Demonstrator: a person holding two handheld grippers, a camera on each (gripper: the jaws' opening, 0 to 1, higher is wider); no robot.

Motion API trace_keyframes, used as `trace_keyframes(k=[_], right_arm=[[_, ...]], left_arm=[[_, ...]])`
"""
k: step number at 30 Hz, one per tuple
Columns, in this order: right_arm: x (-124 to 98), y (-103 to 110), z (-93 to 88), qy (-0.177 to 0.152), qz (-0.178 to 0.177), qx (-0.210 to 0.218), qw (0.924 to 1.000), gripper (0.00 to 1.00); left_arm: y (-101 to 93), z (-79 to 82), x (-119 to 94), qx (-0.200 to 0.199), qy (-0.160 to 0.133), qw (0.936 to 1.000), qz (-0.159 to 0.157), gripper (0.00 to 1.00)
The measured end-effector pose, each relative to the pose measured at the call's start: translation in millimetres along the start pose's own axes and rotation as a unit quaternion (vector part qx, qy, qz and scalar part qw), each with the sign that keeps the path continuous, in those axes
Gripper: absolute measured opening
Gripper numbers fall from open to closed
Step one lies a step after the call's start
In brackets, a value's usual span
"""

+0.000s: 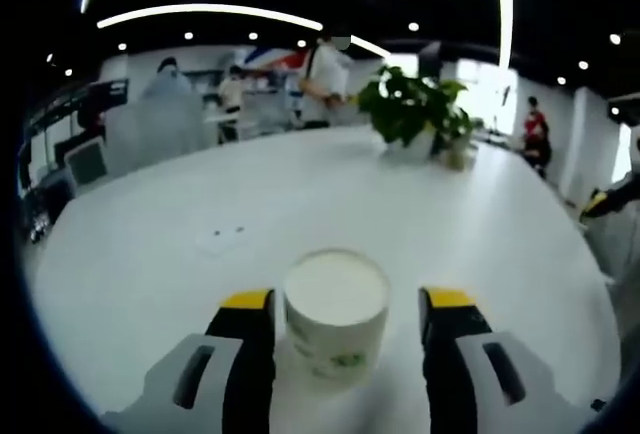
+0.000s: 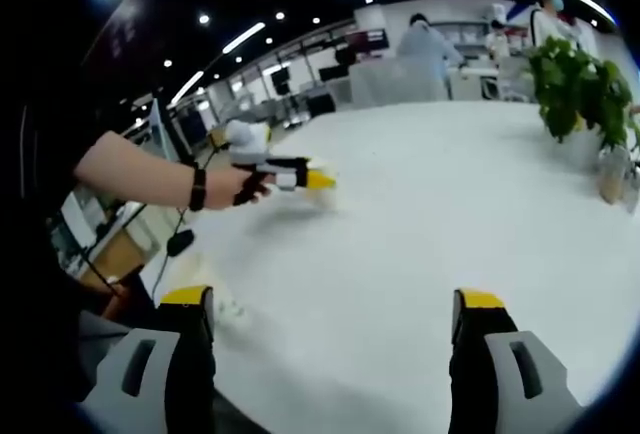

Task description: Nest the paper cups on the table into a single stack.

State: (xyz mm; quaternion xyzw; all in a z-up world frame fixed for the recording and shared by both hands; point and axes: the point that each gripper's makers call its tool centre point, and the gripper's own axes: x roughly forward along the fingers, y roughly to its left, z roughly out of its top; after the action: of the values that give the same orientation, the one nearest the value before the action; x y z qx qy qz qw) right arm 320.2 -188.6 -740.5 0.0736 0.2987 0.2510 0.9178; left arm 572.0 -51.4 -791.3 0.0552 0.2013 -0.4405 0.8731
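A white paper cup (image 1: 335,319) with a small green print stands upright on the white table (image 1: 300,194), seen from above its open mouth. My left gripper (image 1: 348,301) is open, with a yellow-tipped jaw on each side of the cup: the left jaw is almost against it and the right jaw stands a gap away. My right gripper (image 2: 334,299) is open low over the table (image 2: 420,214) with nothing between its jaws. In the right gripper view, a hand holds the left gripper (image 2: 300,178) out over the table's left part. The cup there is too blurred to make out.
A potted green plant (image 1: 415,104) (image 2: 575,84) stands at the far side of the table. A small paper scrap (image 1: 218,239) lies beyond the cup. The person's forearm (image 2: 140,169) reaches in from the left. Several people stand by desks in the background.
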Motion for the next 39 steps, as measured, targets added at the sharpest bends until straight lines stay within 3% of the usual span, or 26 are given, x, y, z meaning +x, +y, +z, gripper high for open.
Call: trace_keyframes(k=[7, 17, 26, 39], right_arm=[[-1.6, -4.0, 2.2, 0.003, -0.002, -0.004, 1.0, 0.97], [-2.7, -4.3, 1.9, -0.002, -0.002, 0.003, 1.0, 0.97], [-8.2, -4.7, 7.5, -0.013, -0.003, 0.006, 0.9999, 0.96], [-14.6, 8.5, 10.6, -0.028, 0.014, 0.007, 0.9995, 0.95]], left_arm=[[-8.4, -0.1, 5.9, 0.032, 0.0, 0.9994, -0.015, 0.4], [-23.9, 3.7, 6.2, 0.053, -0.004, 0.9977, -0.042, 0.39], [-38.9, 23.0, -1.2, 0.022, -0.03, 0.997, -0.068, 0.39], [-59.0, 32.2, -22.7, 0.038, -0.021, 0.9961, -0.077, 0.39]])
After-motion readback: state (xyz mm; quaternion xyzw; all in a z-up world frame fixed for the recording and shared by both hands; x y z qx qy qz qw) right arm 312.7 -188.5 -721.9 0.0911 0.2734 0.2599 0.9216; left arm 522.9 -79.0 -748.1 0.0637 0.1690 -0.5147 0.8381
